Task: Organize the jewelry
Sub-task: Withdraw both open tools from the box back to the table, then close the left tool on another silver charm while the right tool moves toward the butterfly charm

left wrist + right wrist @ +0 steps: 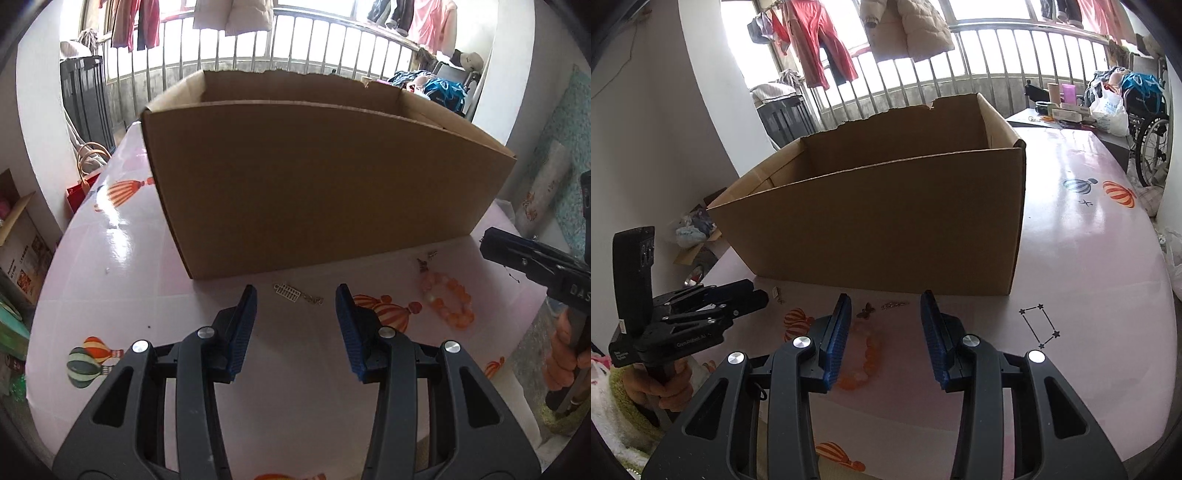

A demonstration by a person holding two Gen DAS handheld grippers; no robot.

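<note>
Just ahead of the left gripper's (295, 291) open, empty jaws lies a silver charm (287, 293); only the right wrist view shows the bead bracelet (866, 360) between the right gripper's (886, 299) open jaws.

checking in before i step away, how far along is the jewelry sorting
Nothing looks done yet. The pink beaded bracelet, the small silver charm and a dark butterfly-shaped piece lie on the table before the brown cardboard box. Left gripper and right gripper are open and empty.

Bracelet (448, 304) and charm (286, 293) lie before box (314, 192).
</note>
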